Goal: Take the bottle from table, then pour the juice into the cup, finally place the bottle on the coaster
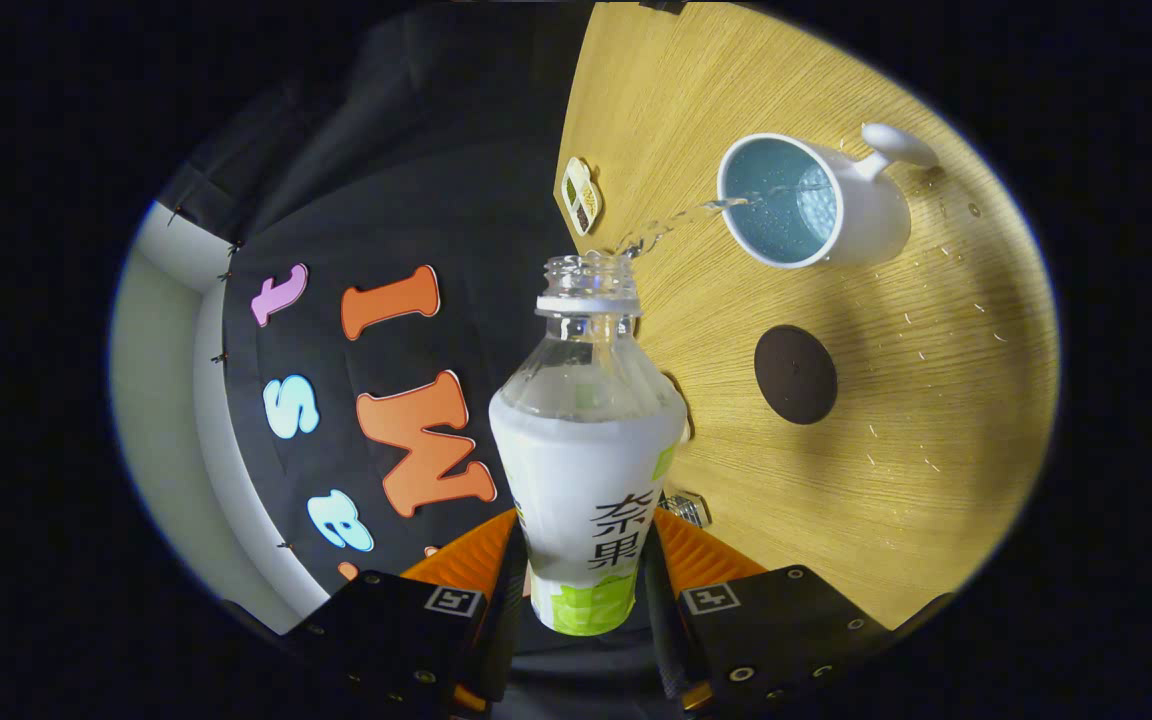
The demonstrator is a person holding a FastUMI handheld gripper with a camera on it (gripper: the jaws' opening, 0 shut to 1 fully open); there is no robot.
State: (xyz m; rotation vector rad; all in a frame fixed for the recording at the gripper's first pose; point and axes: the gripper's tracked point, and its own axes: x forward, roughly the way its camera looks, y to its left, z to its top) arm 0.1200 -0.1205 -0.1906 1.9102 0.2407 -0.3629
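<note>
- Pale wood-grain surface [816,480] runs past the booth's dark cloth wall, and the whole scene looks tipped because the tongs are rolled over for a pour.
- From the gripper view, the tongs [584,590] are clamped on the bottle [581,470], one finger pressing each side of its lower, labelled body.
- Its long axis runs straight out ahead of the fingers, open neck at the far end, no cap on it.
- A thin clear stream leaves the mouth and arcs into the cup [796,200], which stands beyond the bottle's neck and off to one side, well apart from it; the handle points away from the bottle.
- That line from mouth to cup is what matters now: the stream lands inside the rim, though droplets speckle the surface around the cup.
- The bottle is clear at the shoulder, wrapped in a white and green label lower down; little liquid seems left near the neck.
- The coaster [795,374], a dark round disc, lies bare between cup and tongs, nearer than the cup.
- Pouring looks well under way; I judge the next move is to right the bottle and swing it the short way to that disc.
- A small tag-like object [581,195] lies at the surface's edge.
</note>
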